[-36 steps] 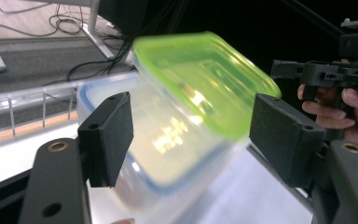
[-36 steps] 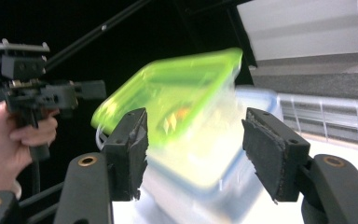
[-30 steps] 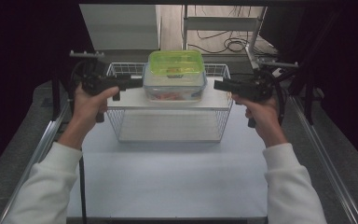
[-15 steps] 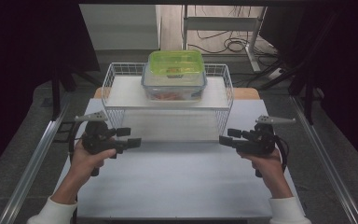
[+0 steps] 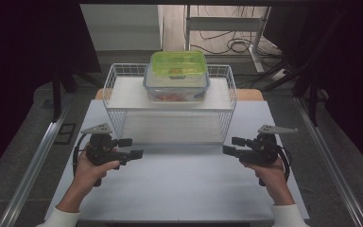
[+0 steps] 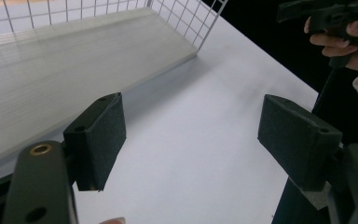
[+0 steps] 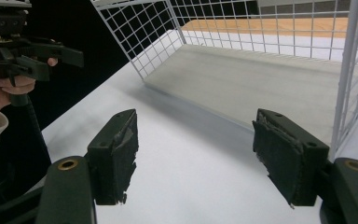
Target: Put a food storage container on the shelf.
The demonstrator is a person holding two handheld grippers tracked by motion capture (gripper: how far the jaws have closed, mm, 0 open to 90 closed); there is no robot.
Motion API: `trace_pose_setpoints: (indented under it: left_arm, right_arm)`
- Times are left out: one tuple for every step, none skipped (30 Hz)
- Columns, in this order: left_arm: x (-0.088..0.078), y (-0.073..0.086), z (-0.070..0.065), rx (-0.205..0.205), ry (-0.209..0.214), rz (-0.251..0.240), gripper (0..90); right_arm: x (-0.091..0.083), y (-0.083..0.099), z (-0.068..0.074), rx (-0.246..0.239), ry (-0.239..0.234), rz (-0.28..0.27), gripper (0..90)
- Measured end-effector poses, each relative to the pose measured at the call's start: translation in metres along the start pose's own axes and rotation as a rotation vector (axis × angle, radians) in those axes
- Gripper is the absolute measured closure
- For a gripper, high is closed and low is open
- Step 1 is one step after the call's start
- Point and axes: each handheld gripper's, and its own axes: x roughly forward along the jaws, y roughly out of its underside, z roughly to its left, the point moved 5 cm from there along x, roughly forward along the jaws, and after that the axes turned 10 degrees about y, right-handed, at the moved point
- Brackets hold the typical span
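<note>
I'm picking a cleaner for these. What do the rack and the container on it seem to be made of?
Rack: white coated metal wire, judging by the thin grid. Container: clear plastic or glass, contents showing through; lid looks translucent green plastic.

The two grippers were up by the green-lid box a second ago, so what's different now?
Both hands let go and came down toward the person: the left gripper and right gripper now sit low over the white table, fingers just opening, nothing between them. The box stayed on the wire shelf.
</note>
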Motion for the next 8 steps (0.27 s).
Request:
trace_pose_setpoints:
  left_arm:
    - [0.0004, 0.0005, 0.0000, -0.004, -0.002, -0.001, 22.8]
    - [0.0007, 0.0007, -0.0001, -0.005, -0.001, -0.003, 22.7]
    - [0.0009, 0.0010, -0.0002, -0.004, 0.000, -0.002, 22.7]
    - [0.0010, 0.0013, -0.0002, -0.003, -0.003, -0.002, 22.6]
    - [0.0011, 0.0015, -0.0002, -0.003, -0.002, -0.003, 22.4]
    - [0.0010, 0.0016, -0.0001, -0.004, -0.002, -0.004, 22.2]
    - [0.0009, 0.0018, 0.0003, -0.002, -0.002, -0.004, 22.1]
    - [0.0007, 0.0021, 0.0006, -0.003, -0.004, -0.004, 21.7]
  right_arm:
    - [-0.0002, 0.0005, -0.0003, 0.000, 0.000, -0.001, 30.8]
    - [-0.0005, 0.0010, -0.0005, 0.000, 0.003, -0.002, 30.7]
    - [-0.0007, 0.0014, -0.0006, -0.001, 0.006, -0.004, 30.5]
    - [-0.0013, 0.0020, -0.0002, 0.002, 0.006, 0.000, 30.2]
    - [-0.0018, 0.0023, -0.0002, -0.002, 0.009, -0.001, 30.0]
    - [-0.0024, 0.0022, 0.0004, -0.002, 0.009, -0.002, 29.6]
    - [-0.0031, 0.0020, 0.0010, -0.004, 0.008, -0.004, 29.2]
    - [-0.0038, 0.0017, 0.0016, -0.005, 0.008, -0.006, 28.9]
